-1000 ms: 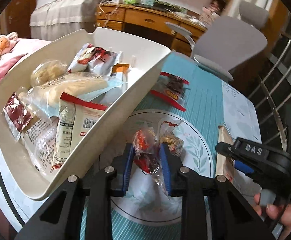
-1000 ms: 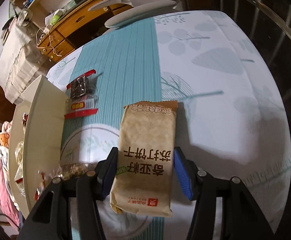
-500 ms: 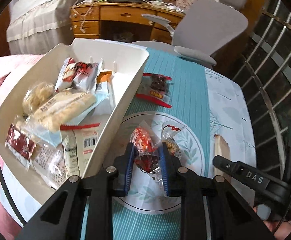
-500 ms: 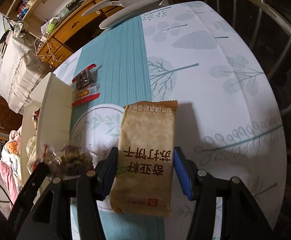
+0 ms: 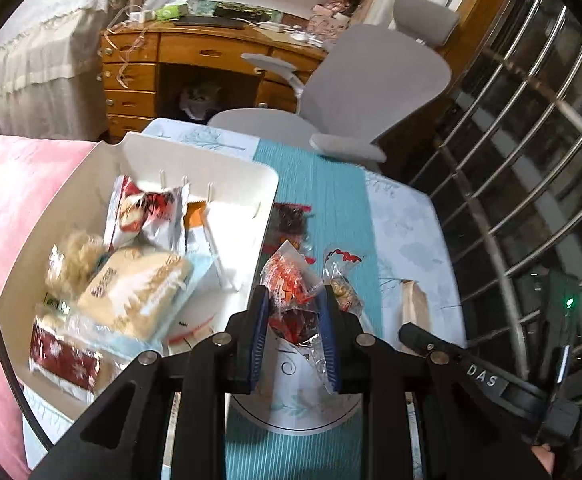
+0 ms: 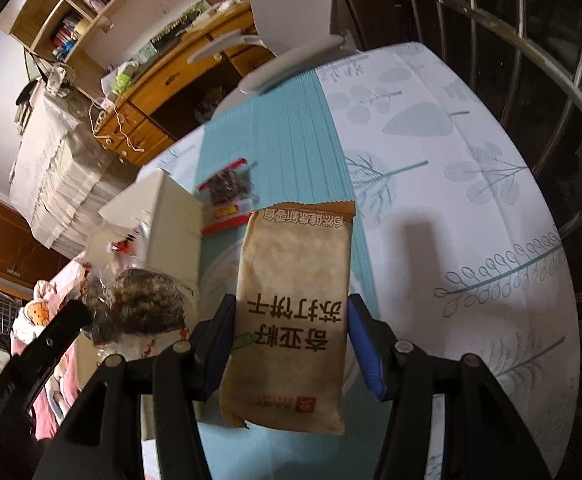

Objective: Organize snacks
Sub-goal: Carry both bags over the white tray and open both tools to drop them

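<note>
Both tongs are loaded and lifted off the tabletop (image 6: 471,208), so this looks like the carry step, snacks on their way to the white bin (image 5: 227,172). The left tongs (image 5: 294,320) are clenched on a red candy pack (image 5: 291,280), held just right of the bin's near wall and above the round plate print on the cloth (image 5: 303,408). The right tongs (image 6: 291,344) hold a tan cracker pack (image 6: 295,300) upright between the blue pads; the left pad presses the wrapper, while the right pad seems to stand a hair off it, so how firm the pinch is I cannot tell. The bin sits at the left edge of the tabletop beside a pink bed (image 5: 19,184) and already holds several packs, the beige bar (image 5: 135,292) lying across the middle. The next move, I judge, is to swing the left tongs over the wall and drop the candy into the bare patch by the right side. That wall is what stands in the way, and the crinkly wrapper tail hanging below the pads could snag on it. Still on the tabletop are a clear nut pack (image 5: 341,280) and a dark pack with red edges (image 5: 289,220) close to the bin. A grey chair (image 5: 371,80) stands beyond the far end.
</note>
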Available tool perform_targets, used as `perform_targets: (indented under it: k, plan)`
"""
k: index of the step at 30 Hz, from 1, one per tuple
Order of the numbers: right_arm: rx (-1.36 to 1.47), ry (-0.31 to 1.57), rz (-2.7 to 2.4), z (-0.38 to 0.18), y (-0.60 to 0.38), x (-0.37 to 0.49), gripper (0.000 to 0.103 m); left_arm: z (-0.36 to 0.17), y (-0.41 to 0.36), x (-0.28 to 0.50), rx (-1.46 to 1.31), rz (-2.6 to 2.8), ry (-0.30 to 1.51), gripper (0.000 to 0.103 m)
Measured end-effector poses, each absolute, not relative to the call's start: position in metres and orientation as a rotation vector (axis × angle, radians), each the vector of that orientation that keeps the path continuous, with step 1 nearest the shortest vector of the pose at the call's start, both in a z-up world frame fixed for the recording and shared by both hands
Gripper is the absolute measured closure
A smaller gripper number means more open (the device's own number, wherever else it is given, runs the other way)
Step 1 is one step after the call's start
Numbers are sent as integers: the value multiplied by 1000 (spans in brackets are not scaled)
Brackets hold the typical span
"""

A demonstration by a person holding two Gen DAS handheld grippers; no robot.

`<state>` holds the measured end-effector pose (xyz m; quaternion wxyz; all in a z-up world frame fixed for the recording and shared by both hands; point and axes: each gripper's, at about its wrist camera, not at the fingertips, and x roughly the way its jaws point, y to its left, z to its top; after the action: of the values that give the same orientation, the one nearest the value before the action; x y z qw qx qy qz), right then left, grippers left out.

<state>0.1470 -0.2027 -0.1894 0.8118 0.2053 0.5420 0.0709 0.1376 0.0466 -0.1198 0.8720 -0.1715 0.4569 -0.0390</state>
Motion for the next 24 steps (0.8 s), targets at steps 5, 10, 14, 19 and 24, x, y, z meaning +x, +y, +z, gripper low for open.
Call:
perform_targets:
  k: [5,10,14,19,24]
  plan:
    - [500,1112,143,-171,-181,143,48,-103,78,141,-341,-106,933,80]
    - [554,1066,177,-159,-148,141,48,-98,118,145,-322,-127,942,80]
    - [574,1023,231,-154,-118,135,48,-101,147,147,-292,-171,941,80]
    - [571,981,300,-158,-80,126,48,-108,183,143,-286,-236,940,80]
    - [560,973,342,-164,-50,121,48,-116,211,141,-233,-234,961,79]
